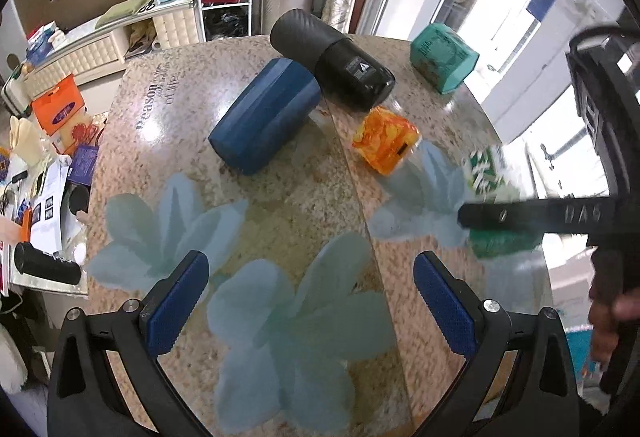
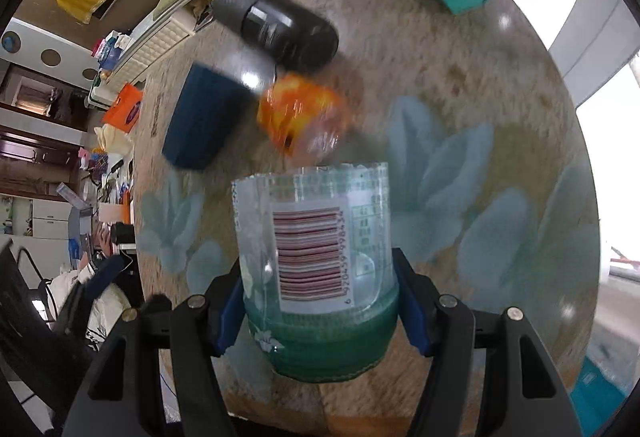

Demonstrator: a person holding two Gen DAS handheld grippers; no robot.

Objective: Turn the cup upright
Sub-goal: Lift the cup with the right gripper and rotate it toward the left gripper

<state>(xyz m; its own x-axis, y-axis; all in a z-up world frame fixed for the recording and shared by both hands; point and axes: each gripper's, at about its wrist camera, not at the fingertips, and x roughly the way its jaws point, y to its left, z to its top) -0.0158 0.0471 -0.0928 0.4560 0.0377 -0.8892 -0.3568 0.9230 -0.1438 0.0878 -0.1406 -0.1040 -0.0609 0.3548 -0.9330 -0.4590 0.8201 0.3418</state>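
Note:
My right gripper (image 2: 320, 301) is shut on a clear plastic cup with a green band and a barcode label (image 2: 316, 261), held above the round table; the view is blurred by motion. In the left wrist view the same cup (image 1: 492, 197) shows blurred at the right, clamped by a black finger of my right gripper (image 1: 536, 215). My left gripper (image 1: 308, 301) is open and empty, low over the table's near part. An orange cup (image 1: 386, 145) lies on its side mid-table; it also shows in the right wrist view (image 2: 300, 117).
A blue cylinder (image 1: 264, 115), a black cylinder (image 1: 332, 57) and a teal box (image 1: 442, 57) lie on the speckled stone table (image 1: 280, 197). The table edge curves at the right. A cluttered desk and shelves stand to the left.

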